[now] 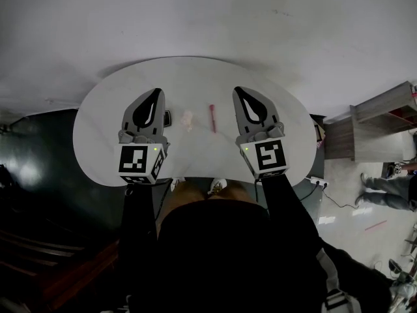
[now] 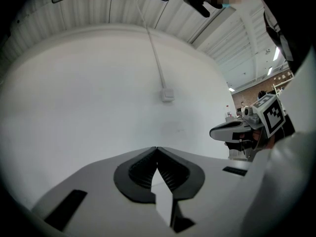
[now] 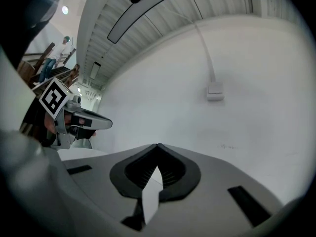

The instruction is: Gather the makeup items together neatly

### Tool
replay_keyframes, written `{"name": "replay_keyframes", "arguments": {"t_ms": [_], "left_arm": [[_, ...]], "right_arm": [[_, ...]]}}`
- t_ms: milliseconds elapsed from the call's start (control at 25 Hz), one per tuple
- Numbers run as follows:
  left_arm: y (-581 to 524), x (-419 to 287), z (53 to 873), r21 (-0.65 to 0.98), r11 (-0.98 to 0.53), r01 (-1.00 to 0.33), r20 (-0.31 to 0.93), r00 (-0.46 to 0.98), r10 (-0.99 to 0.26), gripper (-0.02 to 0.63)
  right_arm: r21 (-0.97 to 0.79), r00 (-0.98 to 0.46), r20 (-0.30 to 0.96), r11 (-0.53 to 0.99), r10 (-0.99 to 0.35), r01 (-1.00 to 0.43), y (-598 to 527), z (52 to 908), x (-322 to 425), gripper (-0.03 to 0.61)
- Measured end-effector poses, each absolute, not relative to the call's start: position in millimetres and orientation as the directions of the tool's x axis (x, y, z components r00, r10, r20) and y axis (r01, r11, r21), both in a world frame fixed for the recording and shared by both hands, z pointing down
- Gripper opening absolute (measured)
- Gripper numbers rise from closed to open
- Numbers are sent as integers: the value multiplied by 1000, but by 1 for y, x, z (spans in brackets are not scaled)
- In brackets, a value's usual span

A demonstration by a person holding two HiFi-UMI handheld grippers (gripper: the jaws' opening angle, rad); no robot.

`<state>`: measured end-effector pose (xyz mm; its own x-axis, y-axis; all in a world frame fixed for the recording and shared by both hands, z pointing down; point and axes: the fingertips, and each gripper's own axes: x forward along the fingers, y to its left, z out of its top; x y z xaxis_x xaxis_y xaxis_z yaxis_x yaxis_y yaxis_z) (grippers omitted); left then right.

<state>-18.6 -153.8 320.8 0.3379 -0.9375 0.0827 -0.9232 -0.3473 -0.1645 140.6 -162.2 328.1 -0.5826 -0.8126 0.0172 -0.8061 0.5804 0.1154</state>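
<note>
While neither pinches anything, left claw [image 2: 157, 149] and right claw [image 3: 157, 145] are both pressed fully together, ribbed pads meeting at the tips, both empty, only bare wall [image 2: 98, 93] ahead of them. Head view: both claws are held over the table [image 1: 98, 135], side by side and well apart, pointing away from the body toward the wall, roughly level. Left marker cube [image 1: 138, 160] and right marker cube [image 1: 270, 155] sit at the near ends. Dark sleeves [image 1: 138, 227] run forward from the torso, roughly parallel. Each claw shows in the other's gripper view, off to the side at similar height. Makeup items lie on the table between the two claws, touched by neither. Pink stick [image 1: 212, 117] is nearer the right claw, lying lengthwise away from the person. Pale peach item [image 1: 187, 120] is just left of it, apart. Small dark item [image 1: 167, 118] sits just beside the left claw, too small to identify. Table is white with rounded ends, set before the white wall. On the wall a thin cable [image 2: 153, 48] drops to a small box [image 2: 167, 95]. Room: dark floor [image 1: 39, 149] on the left, wooden stairs [image 1: 39, 253] lower left, wooden shelf unit [image 1: 381, 119] on the right, a person's legs [image 1: 381, 188] standing just past it.
</note>
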Motion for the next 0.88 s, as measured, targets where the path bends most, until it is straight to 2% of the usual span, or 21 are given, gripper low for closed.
{"name": "replay_keyframes", "arguments": {"t_ms": [880], "left_arm": [[-142, -18, 327, -203, -386, -900, 96, 374, -923, 17]], "right_arm": [[159, -576, 19, 571, -817, -805, -155, 326, 141, 28]]}}
